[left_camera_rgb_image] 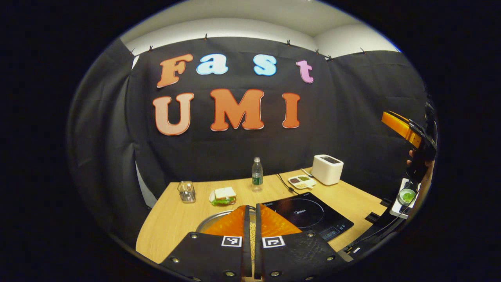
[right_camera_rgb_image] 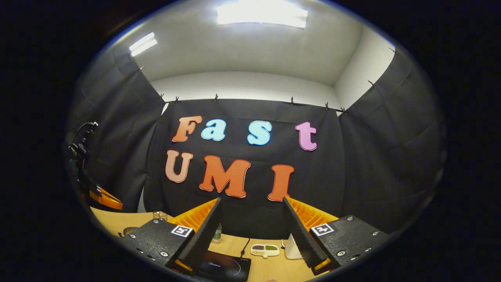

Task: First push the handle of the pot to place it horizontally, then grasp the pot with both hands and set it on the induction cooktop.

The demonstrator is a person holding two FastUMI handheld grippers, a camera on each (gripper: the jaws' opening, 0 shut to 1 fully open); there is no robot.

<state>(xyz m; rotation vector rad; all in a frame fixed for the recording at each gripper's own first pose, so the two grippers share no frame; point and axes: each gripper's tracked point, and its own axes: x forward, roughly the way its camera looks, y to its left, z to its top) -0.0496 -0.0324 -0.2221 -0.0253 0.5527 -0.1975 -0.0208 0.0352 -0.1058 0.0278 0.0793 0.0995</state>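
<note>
Matt wooden table (left_camera_rgb_image: 180,219), glossy glass cooktop (left_camera_rgb_image: 309,215), metal pot (left_camera_rgb_image: 213,220)

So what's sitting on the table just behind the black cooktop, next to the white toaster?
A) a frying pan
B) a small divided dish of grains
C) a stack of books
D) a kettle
B: a small divided dish lies between the induction cooktop and the white toaster.

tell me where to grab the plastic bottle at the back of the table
Grip the plastic bottle across its labelled middle, coming in level from the near side. It stands upright with open table around it, and its straight round body suits a side pinch. The tapered neck would likely slip.
</note>
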